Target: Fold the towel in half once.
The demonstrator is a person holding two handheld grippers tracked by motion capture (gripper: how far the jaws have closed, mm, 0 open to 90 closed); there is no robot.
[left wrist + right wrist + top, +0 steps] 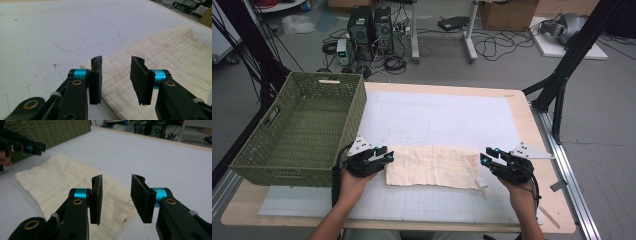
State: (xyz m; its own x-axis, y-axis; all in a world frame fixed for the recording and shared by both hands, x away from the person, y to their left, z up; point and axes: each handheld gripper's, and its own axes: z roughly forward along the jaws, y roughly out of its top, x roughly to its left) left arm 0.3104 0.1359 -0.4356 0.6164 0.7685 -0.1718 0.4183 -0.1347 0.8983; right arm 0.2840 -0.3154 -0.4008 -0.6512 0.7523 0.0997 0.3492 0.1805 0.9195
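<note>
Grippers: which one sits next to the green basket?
The left gripper, at the cloth's left end beside the basket; the right gripper is at the far end.

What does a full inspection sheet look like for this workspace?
Surface: wooden table under a white gridded mat, faint pen outline on it.
Job's things: cream cloth lying flat, folded into a strip, near the front edge.
Clutter: empty green woven basket at the table's left end.
Grippers: left tool at the cloth's left end, right tool at its right end; both open, holding nothing.
Cables: one trails from each tool; tangled leads on the floor.
Surroundings: computer towers, cardboard boxes, black frame legs.
</note>
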